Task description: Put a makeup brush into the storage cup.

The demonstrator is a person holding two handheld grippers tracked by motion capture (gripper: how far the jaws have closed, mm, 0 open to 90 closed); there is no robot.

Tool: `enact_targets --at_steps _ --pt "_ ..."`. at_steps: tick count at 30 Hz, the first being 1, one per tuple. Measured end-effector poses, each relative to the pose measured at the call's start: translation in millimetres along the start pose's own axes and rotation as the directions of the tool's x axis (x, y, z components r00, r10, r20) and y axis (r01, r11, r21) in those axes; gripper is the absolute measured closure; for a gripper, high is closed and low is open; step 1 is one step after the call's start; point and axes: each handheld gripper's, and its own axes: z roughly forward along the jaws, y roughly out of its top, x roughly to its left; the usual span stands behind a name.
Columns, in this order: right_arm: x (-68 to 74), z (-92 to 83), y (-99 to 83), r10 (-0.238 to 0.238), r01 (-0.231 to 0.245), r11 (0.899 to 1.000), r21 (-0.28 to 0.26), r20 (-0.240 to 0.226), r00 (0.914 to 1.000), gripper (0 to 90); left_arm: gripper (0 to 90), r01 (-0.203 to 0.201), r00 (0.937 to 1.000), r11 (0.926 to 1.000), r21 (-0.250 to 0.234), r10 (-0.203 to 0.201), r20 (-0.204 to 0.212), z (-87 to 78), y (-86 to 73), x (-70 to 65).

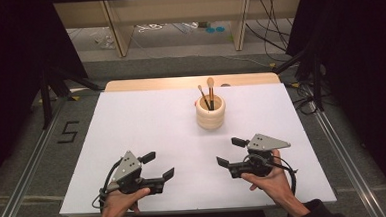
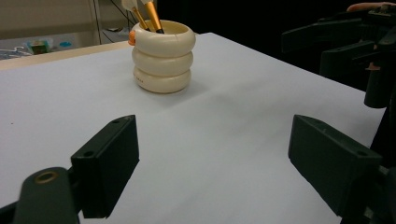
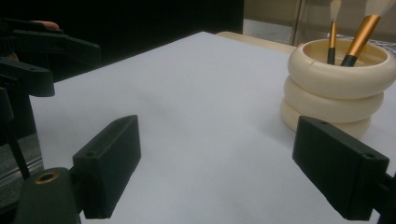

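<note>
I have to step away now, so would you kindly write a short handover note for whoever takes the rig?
Left gripper: open, holds nothing, low over the near left of the table.
Right gripper: open, holds nothing, near right.
Cream ringed holder: upright, centre-right towards the far edge, with two brushes standing in it.
Done: nothing visibly handled.
Left: probably reaching for the brushes or holder.

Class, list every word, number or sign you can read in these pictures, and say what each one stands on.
"5": black mark on the grey floor left of the table, in the high view.
The holder, brushes and both grippers bear no readable text.
</note>
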Motion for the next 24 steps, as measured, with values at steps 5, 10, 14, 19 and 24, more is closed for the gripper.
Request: enact_targets --at_steps 5,10,14,19,24 --pt "0.3 -5.7 -3.9 0.021 -0.021 1.000 0.007 0.002 0.9998 16.1 16.1 -0.022 0.9998 0.9997 0.007 0.022 0.003 1.1 -0.8 2.2" --pt "0.4 -10.9 -6.6 0.023 -0.023 1.000 0.019 0.008 0.9997 16.1 16.1 -0.011 0.9999 0.9999 0.010 0.011 0.004 1.6 -1.2 1.3" --pt "1.0 -15.0 -8.0 0.023 -0.023 1.000 0.015 0.016 0.9996 16.1 16.1 -0.001 0.9999 1.0000 0.005 0.001 0.016 2.2 -1.5 0.9" --pt "3.0 -19.6 -9.2 0.018 -0.018 1.000 0.005 0.025 0.9995 16.1 16.1 0.000 0.9999 0.9999 0.011 0.000 0.014 2.2 -1.6 -0.2" --pt "4.4 -22.8 -11.4 0.023 -0.023 1.000 -0.005 0.029 0.9993 16.1 16.1 -0.001 0.9997 1.0000 0.003 0.001 0.026 2.8 -1.5 -0.3"
